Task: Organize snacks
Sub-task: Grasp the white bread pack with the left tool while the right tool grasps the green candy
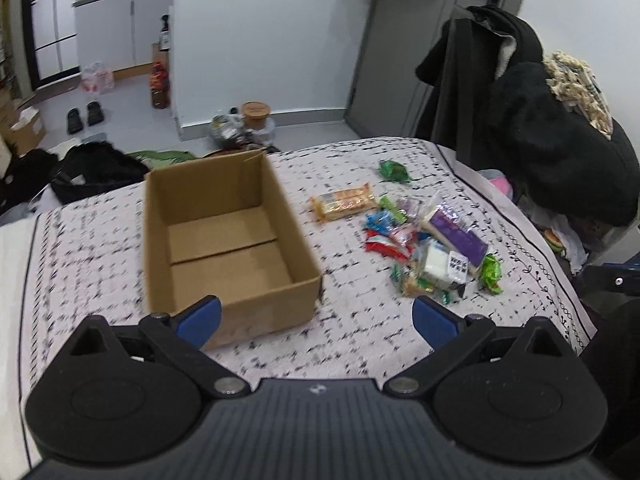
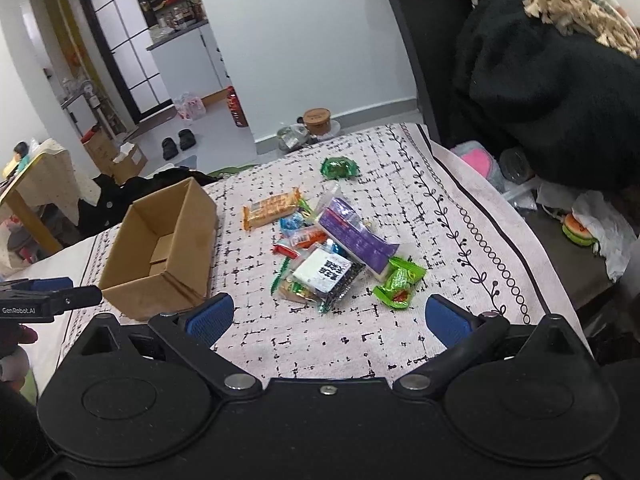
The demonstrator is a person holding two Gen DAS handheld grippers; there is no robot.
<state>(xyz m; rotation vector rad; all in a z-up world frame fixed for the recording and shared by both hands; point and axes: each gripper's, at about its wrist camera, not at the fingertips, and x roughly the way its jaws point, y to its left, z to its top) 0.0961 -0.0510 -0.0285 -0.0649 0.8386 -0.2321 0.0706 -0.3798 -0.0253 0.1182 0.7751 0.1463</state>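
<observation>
White walls (image 1: 260,40), pale grey floor (image 2: 208,136). Grey door (image 1: 404,52) right of wall. Dark-framed glass door (image 2: 120,40) far left; white cabinet (image 1: 116,32) beside it. Black slippers (image 2: 178,142) on floor. Dark coats (image 1: 520,120) heaped right. Patterned cloth (image 2: 400,344) covers bed.

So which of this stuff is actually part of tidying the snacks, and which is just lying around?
Part of the job:
cardboard box, empty
snack pile
orange bar
green packet, lying apart

Just lying about:
black coats
slippers
burger toy
lidded tub
</observation>
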